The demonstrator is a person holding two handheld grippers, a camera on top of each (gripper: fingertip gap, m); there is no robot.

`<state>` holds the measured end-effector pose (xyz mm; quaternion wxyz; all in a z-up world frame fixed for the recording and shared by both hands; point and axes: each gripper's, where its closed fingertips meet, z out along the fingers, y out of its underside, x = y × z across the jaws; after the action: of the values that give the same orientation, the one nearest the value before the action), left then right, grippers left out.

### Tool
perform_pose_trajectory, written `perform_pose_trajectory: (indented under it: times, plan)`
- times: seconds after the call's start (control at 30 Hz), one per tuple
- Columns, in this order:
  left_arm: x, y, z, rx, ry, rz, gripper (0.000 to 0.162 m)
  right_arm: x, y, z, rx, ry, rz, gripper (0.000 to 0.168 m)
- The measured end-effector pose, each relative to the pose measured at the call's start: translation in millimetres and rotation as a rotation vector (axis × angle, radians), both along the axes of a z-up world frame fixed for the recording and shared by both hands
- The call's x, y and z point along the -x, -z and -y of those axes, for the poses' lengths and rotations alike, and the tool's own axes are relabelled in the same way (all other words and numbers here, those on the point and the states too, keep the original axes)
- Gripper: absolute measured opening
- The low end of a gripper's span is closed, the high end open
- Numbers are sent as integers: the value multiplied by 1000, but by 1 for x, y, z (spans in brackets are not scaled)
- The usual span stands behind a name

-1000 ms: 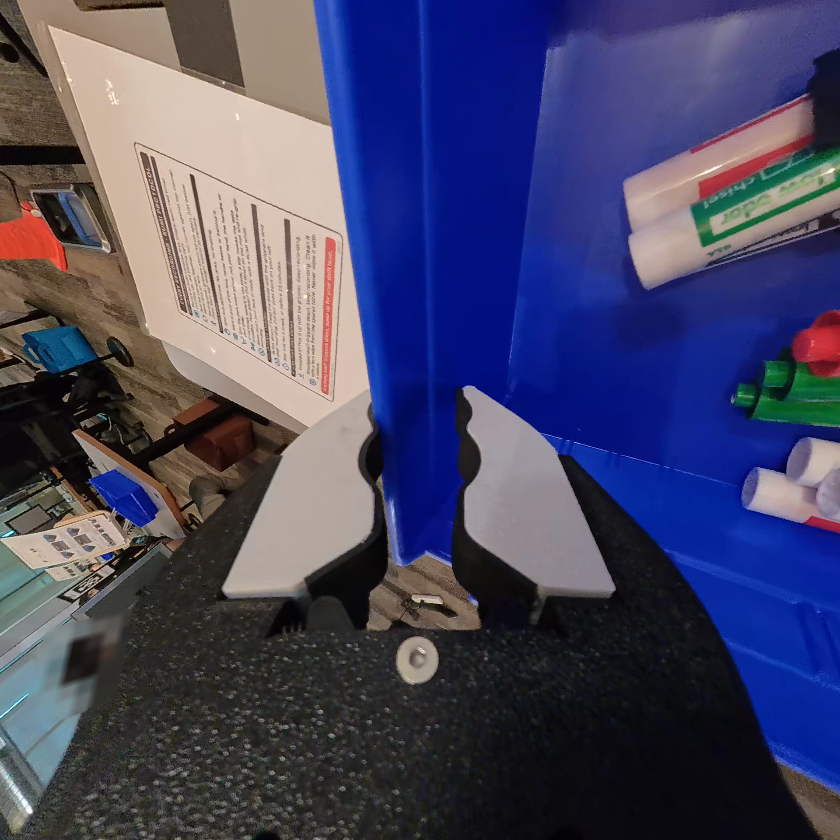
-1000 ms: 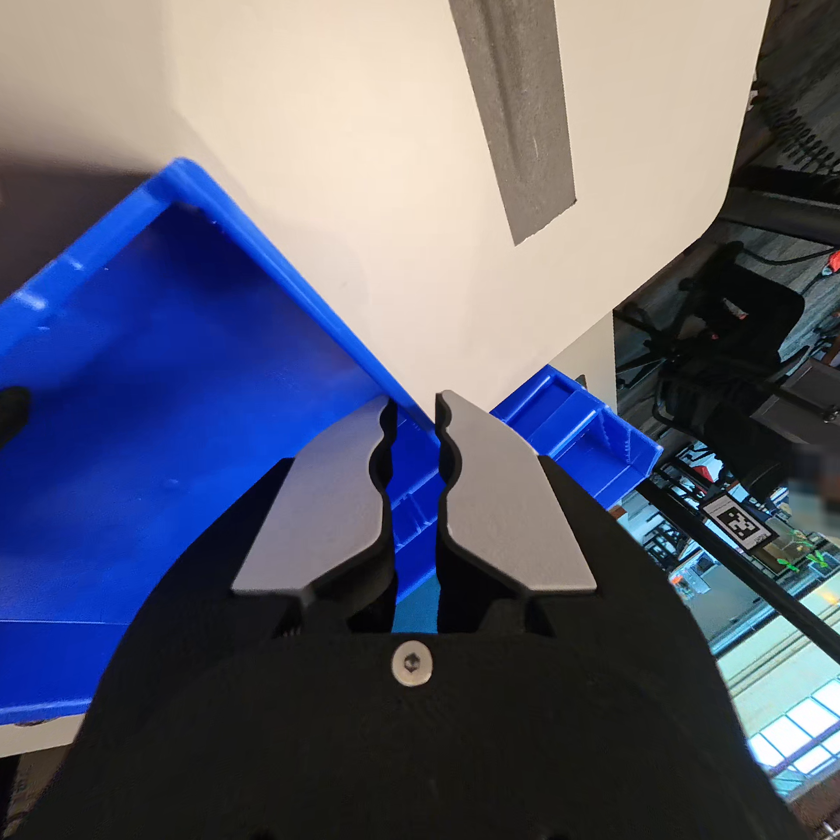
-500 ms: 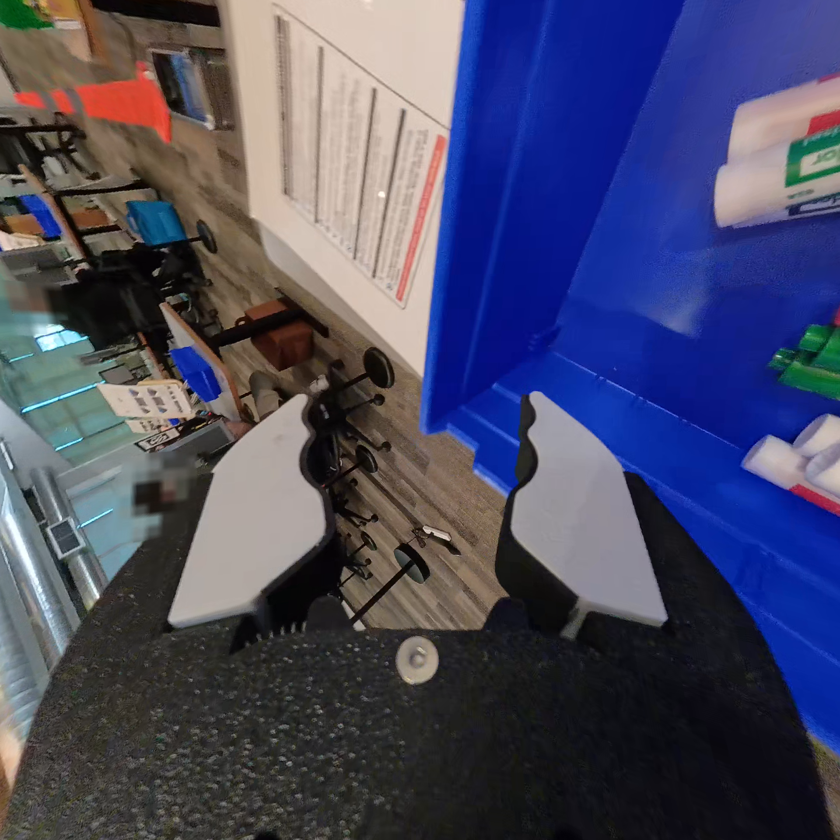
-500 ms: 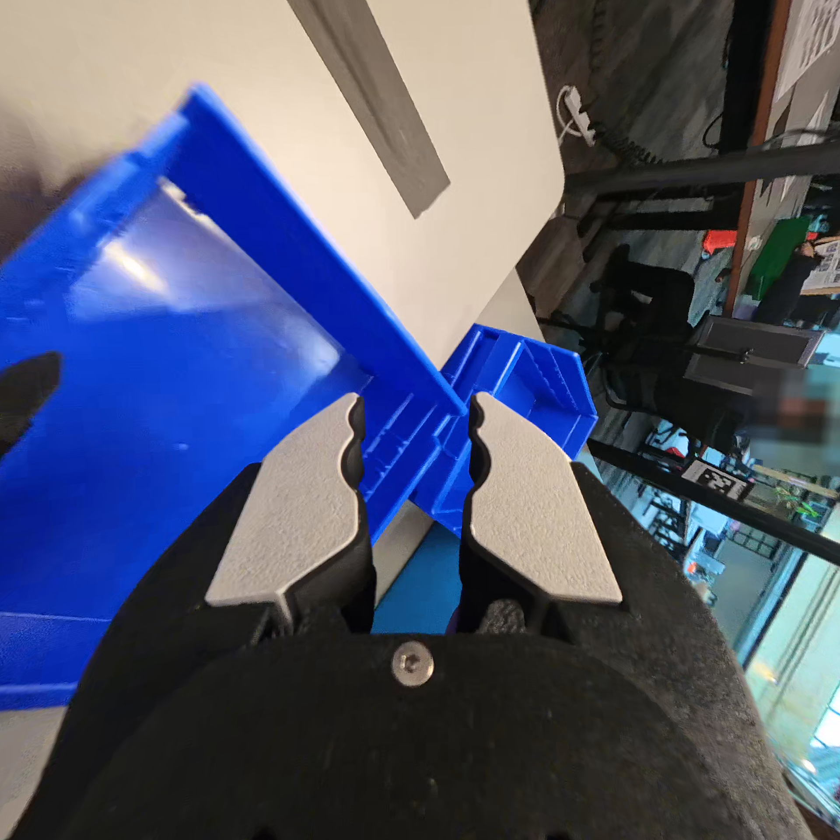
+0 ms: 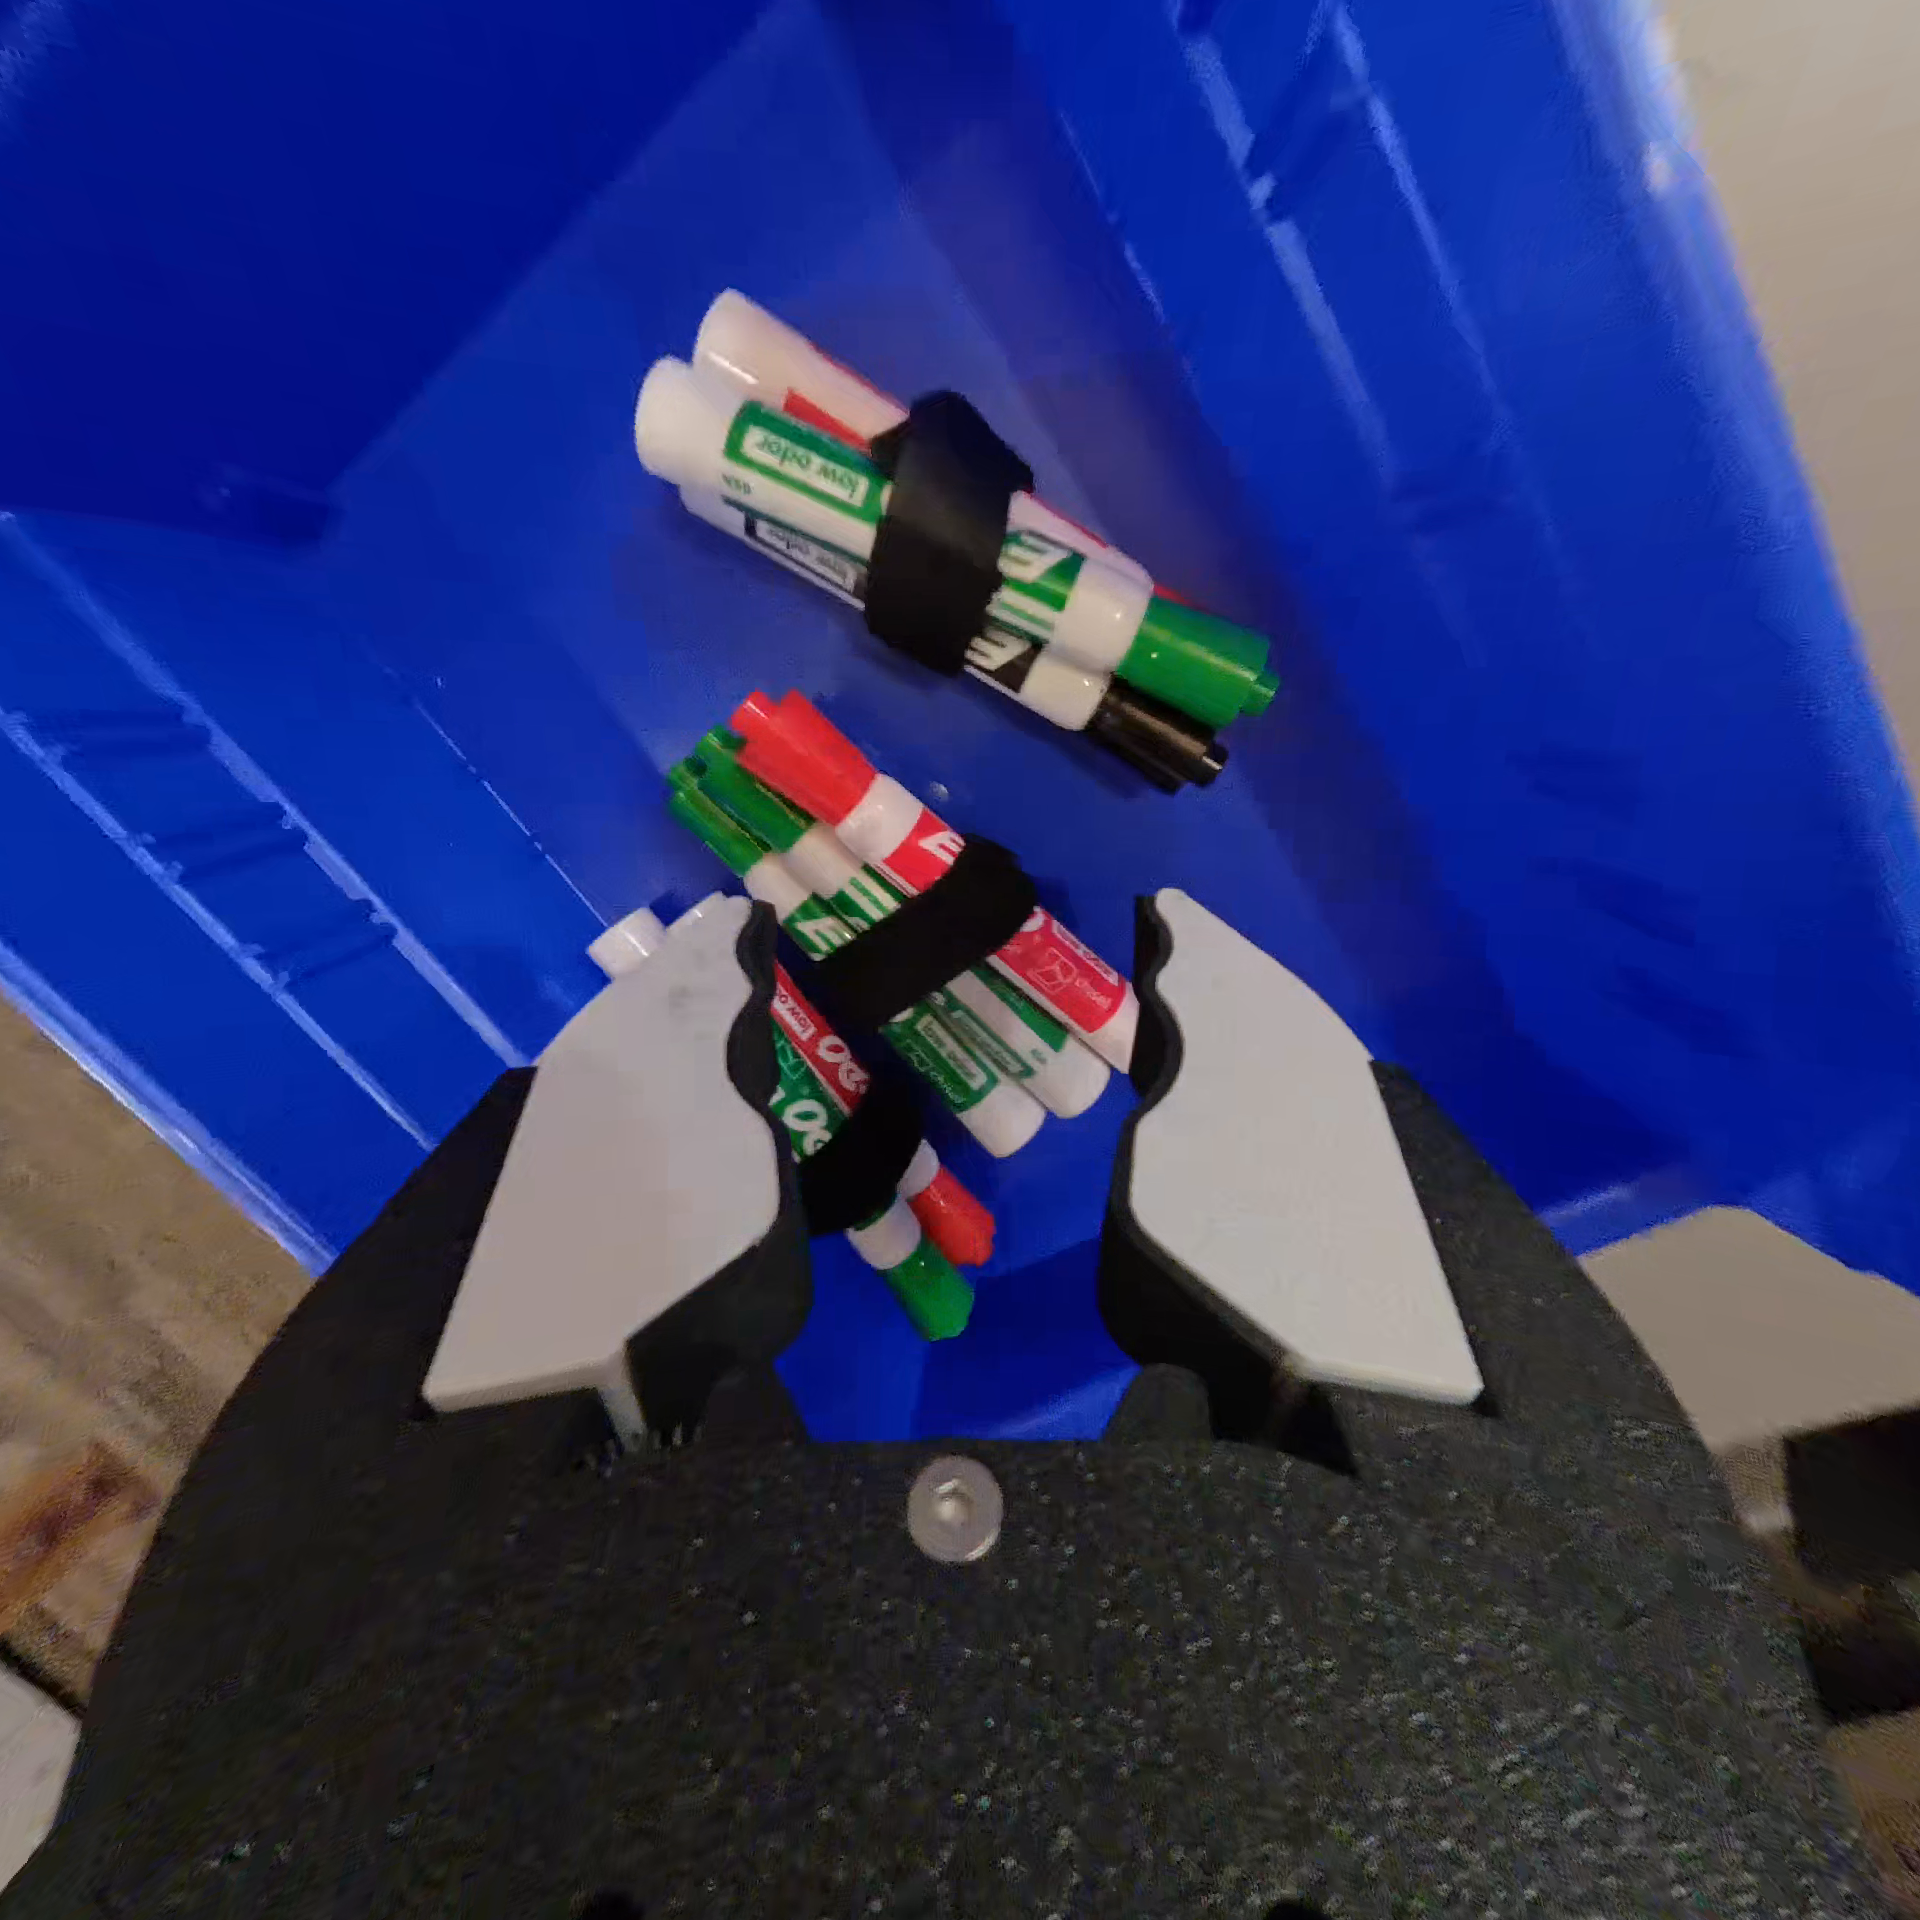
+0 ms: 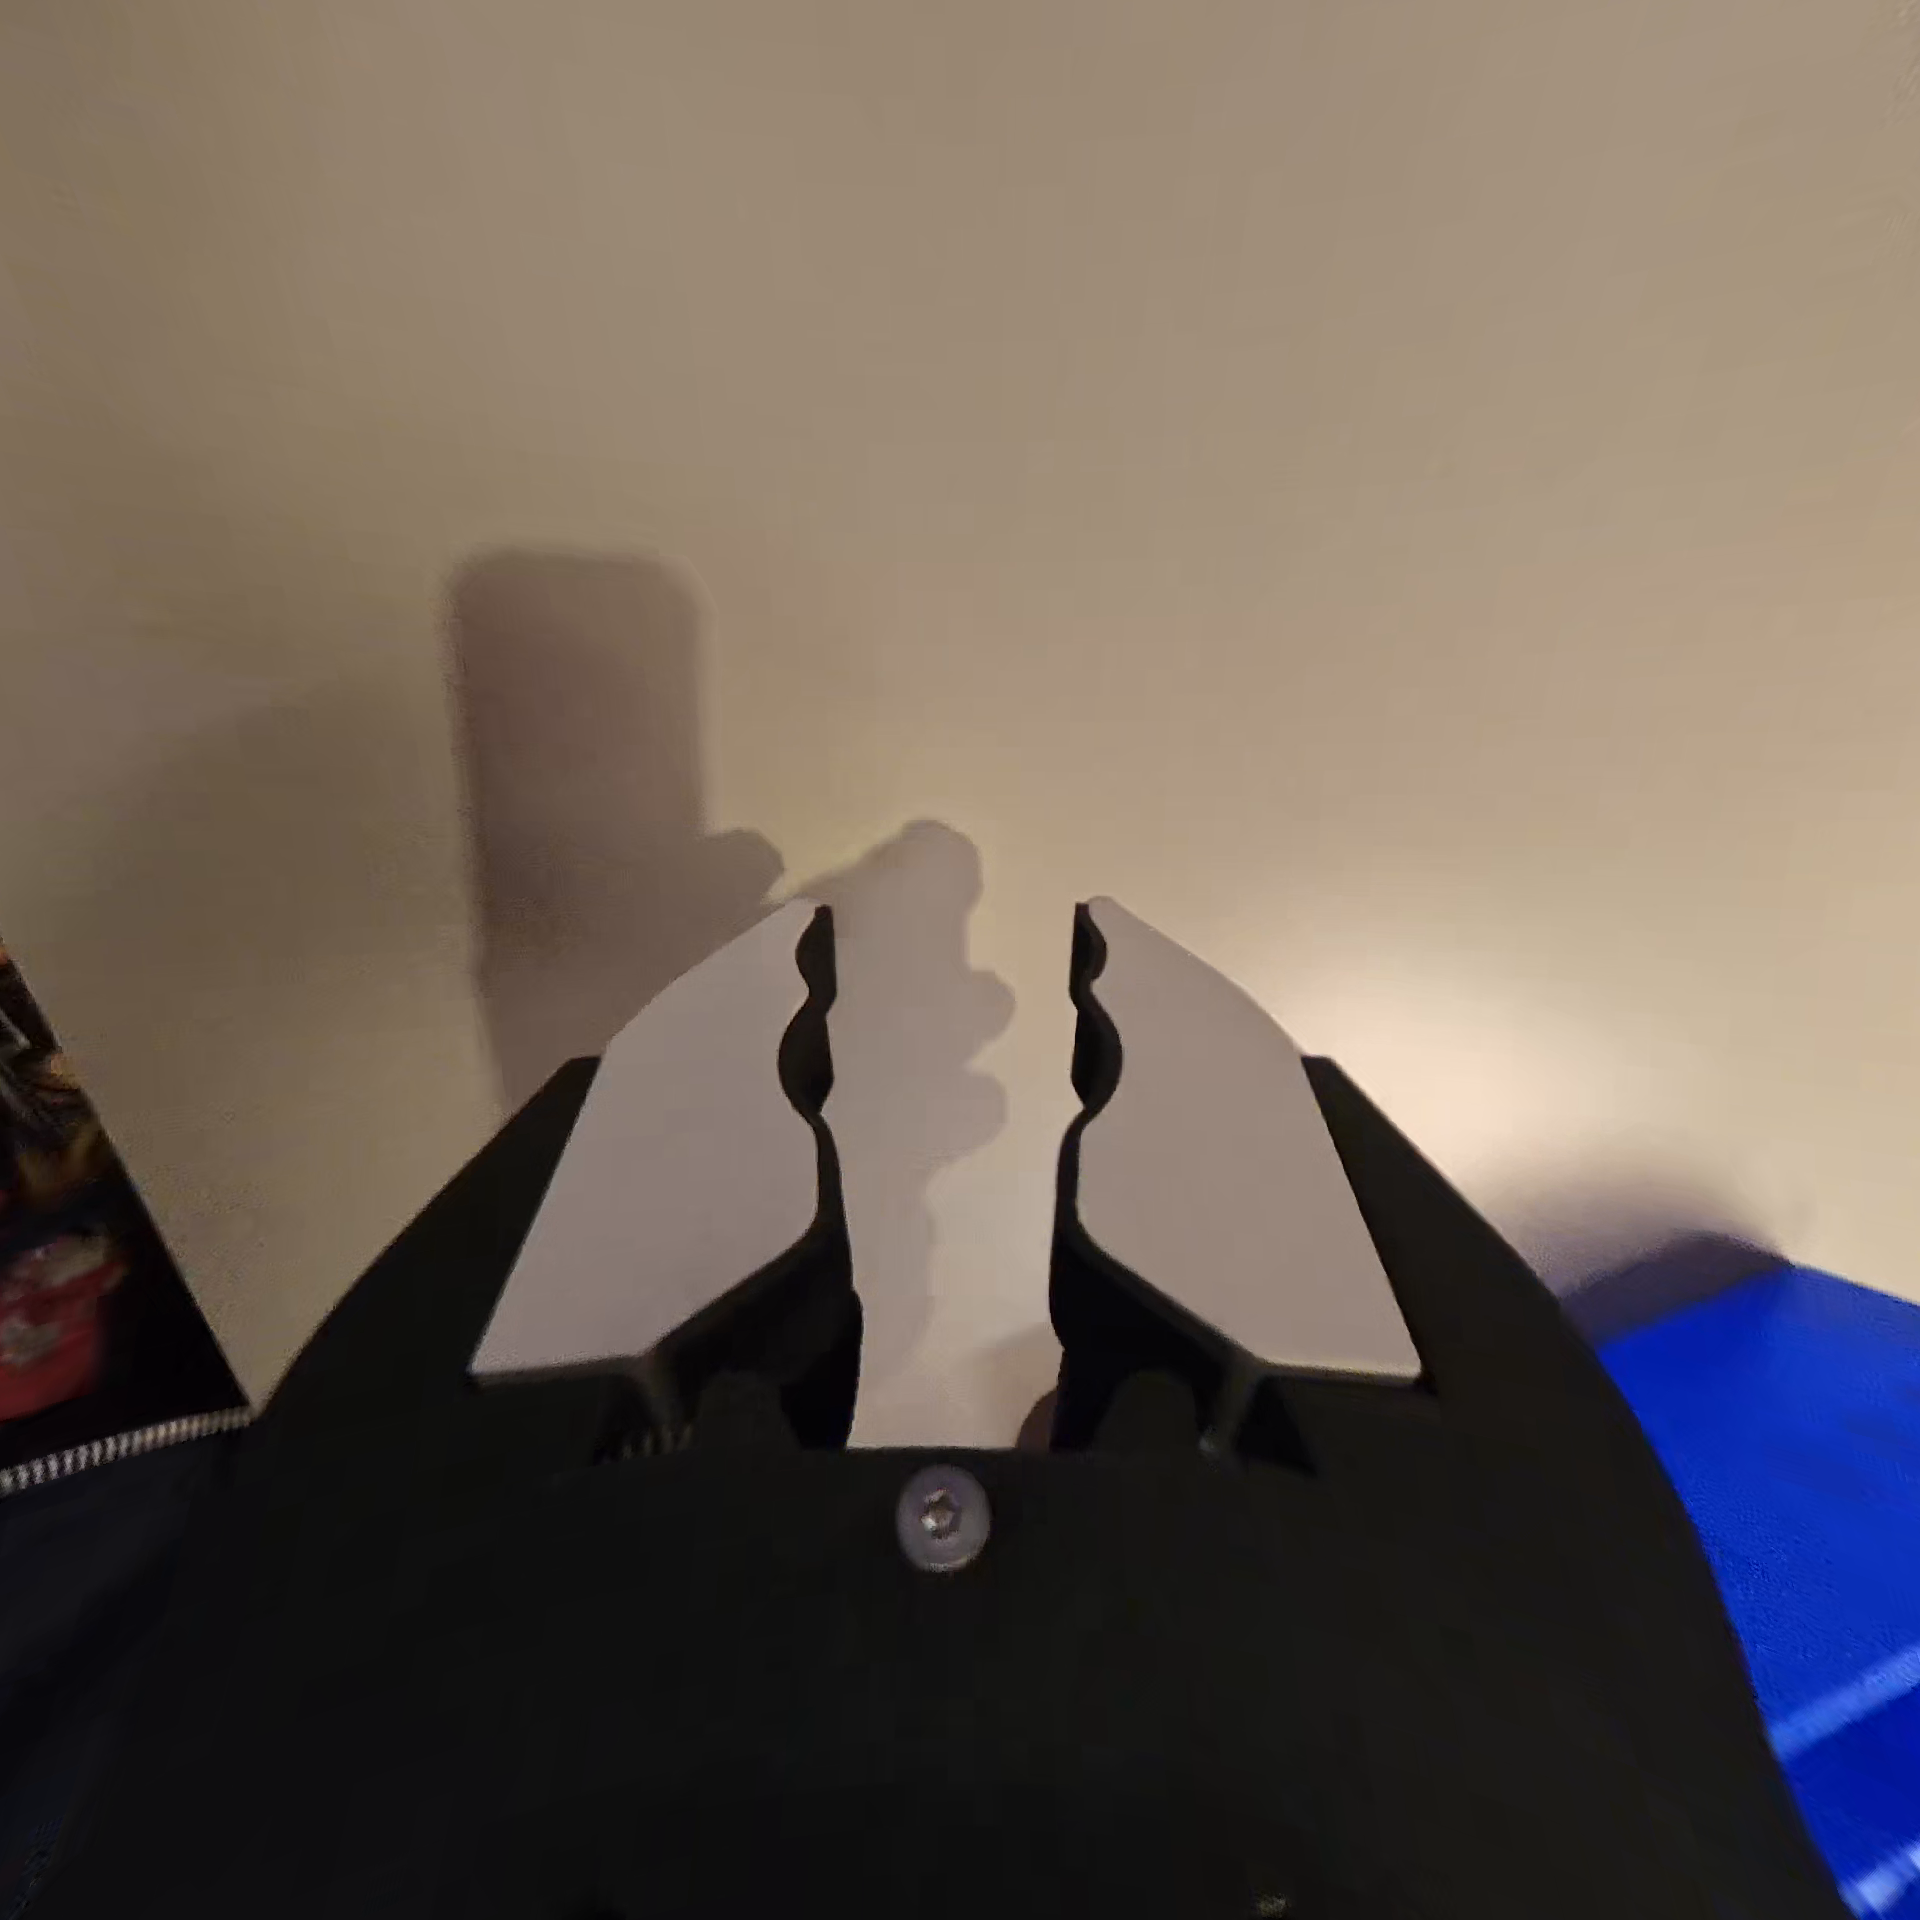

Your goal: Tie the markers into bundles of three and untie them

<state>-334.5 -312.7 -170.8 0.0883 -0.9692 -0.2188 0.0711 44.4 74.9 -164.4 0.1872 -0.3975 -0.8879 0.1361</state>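
Blue plastic fills most of the left wrist view: a large blue bin (image 5: 1403, 623) with ribbed walls, and on its floor lie three bundles of markers. From the middle of this view, the far bundle (image 5: 935, 520) is at about 12 o'clock. It has white barrels with a green cap and a black cap at its lower right end, and a black strap (image 5: 935, 540) goes around its middle. The middle bundle (image 5: 914, 935) lies just below it, with a red cap and green caps pointing to 10 o'clock, and a black band (image 5: 925, 951) is wrapped around it. The near bundle (image 5: 883, 1174) is partly hidden behind the left finger; its red and green caps point down to 6 o'clock, and it also has a black band. The middle and near bundles touch or overlap each other; the far one lies apart from them.

The left gripper (image 5: 945, 914) hangs over the bin with its jaws wide apart and holds nothing. The middle bundle shows between the two fingers, but I cannot tell if a finger touches it.

In the right wrist view, the right gripper (image 6: 951, 914) is also spread apart and empty. It is over a plain beige tabletop (image 6: 1039, 416), where its shadow falls. A blue bin edge (image 6: 1787, 1475) shows at 4 o'clock, and a dark garment with a zipper (image 6: 114, 1449) shows at 8 o'clock.
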Motion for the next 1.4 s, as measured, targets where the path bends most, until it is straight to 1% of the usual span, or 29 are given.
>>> perform_pose_trajectory:
  times: [0.03,0.1,0.2,0.3,0.37,0.43,0.47,0.53,0.57,0.63,0.73,0.87,0.97,1.03,1.13,1.2,1.3,1.4]
  plan:
    - [3,3,0,5,-10,-45,68,1,8,10,27,-9,-9,43]
    - [9,4,-7,-42,-74,-93,67,7,22,23,82,0,-23,43]
    - [12,3,-33,-182,-162,-47,61,19,36,32,156,43,-49,42]
    - [4,9,-53,-233,-198,34,54,22,46,34,188,83,-63,42]
    - [3,20,-57,-202,-237,58,56,17,50,37,208,92,-65,42]
    - [11,31,-52,-135,-267,20,64,11,55,39,217,91,-62,42]
    - [13,35,-53,-132,-287,24,66,9,56,40,223,92,-62,40]
    - [21,42,-51,-109,-323,16,64,6,58,41,249,101,-65,39]
    - [25,45,-48,-81,-328,2,67,4,58,40,259,104,-63,39]
    - [28,52,-48,-53,-322,2,64,3,58,40,269,106,-62,39]
    - [33,51,-51,-48,-318,-5,56,2,58,40,278,101,-64,39]
    - [32,49,-51,17,-233,-41,45,3,58,40,285,94,-68,39]
    - [30,47,-50,62,-184,-60,42,4,58,39,295,91,-69,39]
    - [27,45,-51,41,-171,-43,41,4,58,38,294,89,-73,39]
    - [26,34,-53,-28,-181,-54,41,5,58,34,292,91,-83,40]
    - [26,18,-50,-70,-189,-83,41,5,58,31,297,95,-85,40]
    - [22,-18,-48,-117,-176,-151,41,7,58,24,290,96,-92,40]
    - [12,-64,-56,-144,-120,-256,41,12,56,14,273,95,-102,40]
